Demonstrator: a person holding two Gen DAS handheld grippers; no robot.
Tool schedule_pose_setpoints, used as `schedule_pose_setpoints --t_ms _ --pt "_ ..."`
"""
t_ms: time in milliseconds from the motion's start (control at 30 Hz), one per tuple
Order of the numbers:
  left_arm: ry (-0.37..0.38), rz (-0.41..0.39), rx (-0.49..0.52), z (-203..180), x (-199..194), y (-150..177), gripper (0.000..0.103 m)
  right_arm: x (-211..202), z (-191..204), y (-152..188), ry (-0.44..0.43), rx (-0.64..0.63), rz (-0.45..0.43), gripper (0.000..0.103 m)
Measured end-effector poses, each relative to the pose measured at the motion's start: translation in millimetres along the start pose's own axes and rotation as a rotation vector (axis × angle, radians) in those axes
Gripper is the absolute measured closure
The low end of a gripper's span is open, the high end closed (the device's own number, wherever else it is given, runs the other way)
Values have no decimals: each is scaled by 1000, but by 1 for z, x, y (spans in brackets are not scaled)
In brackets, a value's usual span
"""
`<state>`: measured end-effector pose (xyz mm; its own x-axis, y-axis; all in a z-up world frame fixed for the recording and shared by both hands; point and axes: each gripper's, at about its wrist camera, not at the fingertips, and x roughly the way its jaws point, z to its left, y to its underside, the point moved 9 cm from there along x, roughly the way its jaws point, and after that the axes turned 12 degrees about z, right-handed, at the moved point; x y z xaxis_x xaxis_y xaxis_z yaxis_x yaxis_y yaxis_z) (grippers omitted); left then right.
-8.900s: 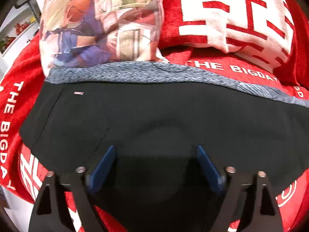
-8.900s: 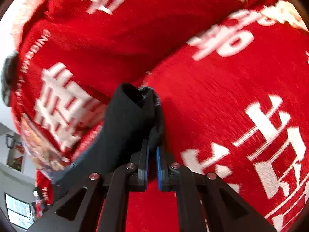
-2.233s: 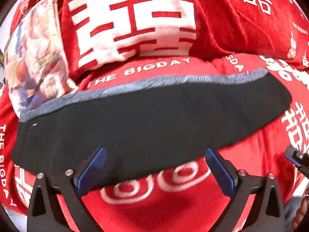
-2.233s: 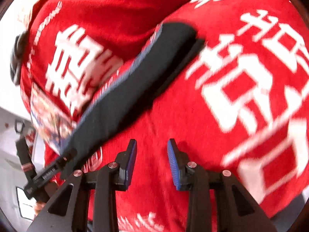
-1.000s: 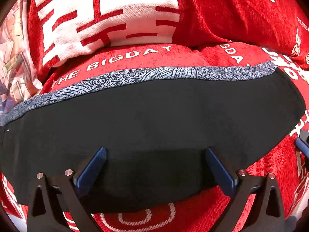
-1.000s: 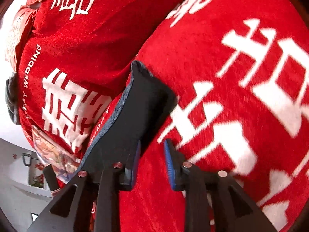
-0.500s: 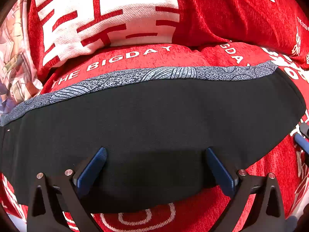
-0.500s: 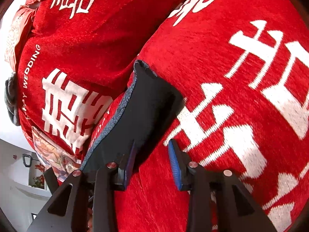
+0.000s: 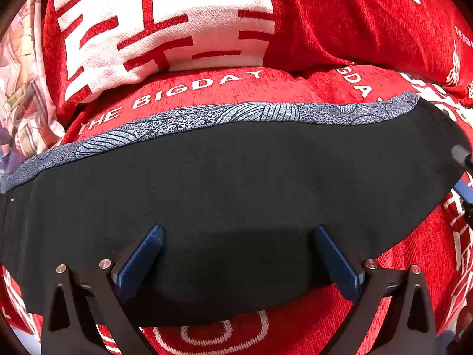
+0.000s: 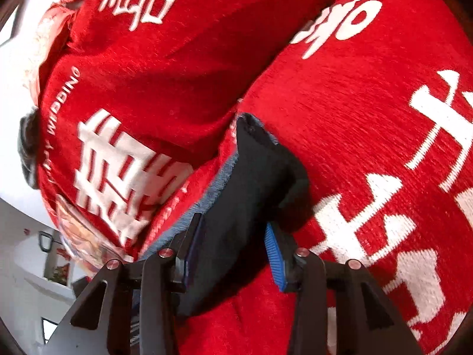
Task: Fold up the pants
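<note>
The black pants [image 9: 236,177] lie in a long folded strip on the red sofa cover [image 9: 295,334], with a grey patterned band along the far edge. My left gripper [image 9: 239,236] hovers open and wide over the near edge at the strip's middle, with nothing pinched. In the right wrist view the strip's right end [image 10: 254,183] runs away from the camera. My right gripper [image 10: 233,236] straddles that end. Its jaws are opening, with the black cloth between the blue pads [image 10: 273,254] and not squeezed.
A red cushion with a big white character [image 9: 165,23] leans behind the pants, and a printed pillow [image 9: 20,88] sits at far left. The red cover with white lettering [image 10: 369,118] stretches to the right of the pants' end. A white wall and shelf [image 10: 35,266] show at lower left.
The right gripper's jaws have spread wider and slid over the pants' end, so the cloth now lies between them. The left gripper and the pants have not moved.
</note>
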<state>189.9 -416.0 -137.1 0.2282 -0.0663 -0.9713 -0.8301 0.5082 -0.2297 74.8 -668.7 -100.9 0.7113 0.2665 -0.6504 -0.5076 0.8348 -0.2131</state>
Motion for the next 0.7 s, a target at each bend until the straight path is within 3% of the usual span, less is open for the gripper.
schedule_pose_setpoints --t_ms 233,267,300,433,567,700 --pt "-5 -5 2 0 -1 -1 0 21 2 -9 58 -24 2 60" --pt "-4 -4 2 0 -1 -1 0 24 4 -10 63 -32 0 64" --pt "-3 0 5 -1 -1 -1 0 27 5 -11 80 -39 3 90" --pt "-13 38 16 0 -7 -5 1 24 11 -8 89 -61 0 90" --pt "-53 -68 53 -7 -34 -29 1 10 22 -7 30 -95 -18 90" --pt "-120 -37 118 -24 -14 -35 1 0 37 -6 -17 -116 -38 90"
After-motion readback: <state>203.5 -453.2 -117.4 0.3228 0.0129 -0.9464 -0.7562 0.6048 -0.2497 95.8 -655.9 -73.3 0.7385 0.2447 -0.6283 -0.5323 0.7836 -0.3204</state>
